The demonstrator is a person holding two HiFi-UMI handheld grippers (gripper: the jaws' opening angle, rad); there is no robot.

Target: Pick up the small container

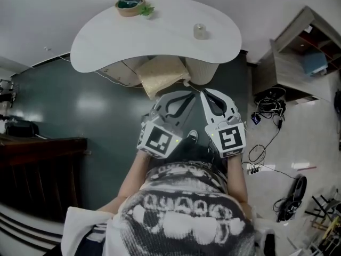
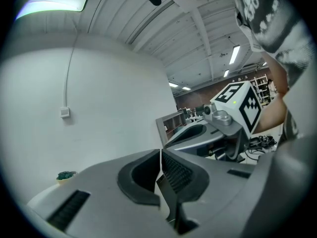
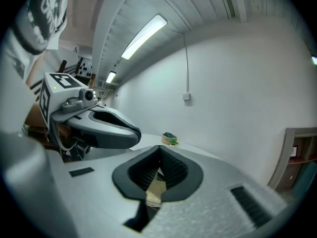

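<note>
The small clear container point(image 1: 200, 31) stands on the right part of the white curved table point(image 1: 160, 36), far ahead of both grippers. I hold the left gripper point(image 1: 184, 96) and right gripper point(image 1: 209, 96) side by side close to my chest, well short of the table. In the left gripper view the left gripper point(image 2: 161, 155) is shut with nothing between its pads. The right gripper point(image 3: 159, 152) is likewise shut and empty in its own view. Neither gripper view shows the container.
A bowl with a green plant point(image 1: 130, 5) sits at the table's far left. A chair with a tan cushion point(image 1: 162, 74) is tucked under the table's near edge. A dark wooden cabinet point(image 1: 42, 164) stands to the left, a shelf unit point(image 1: 298, 63) and floor cables point(image 1: 266, 111) to the right.
</note>
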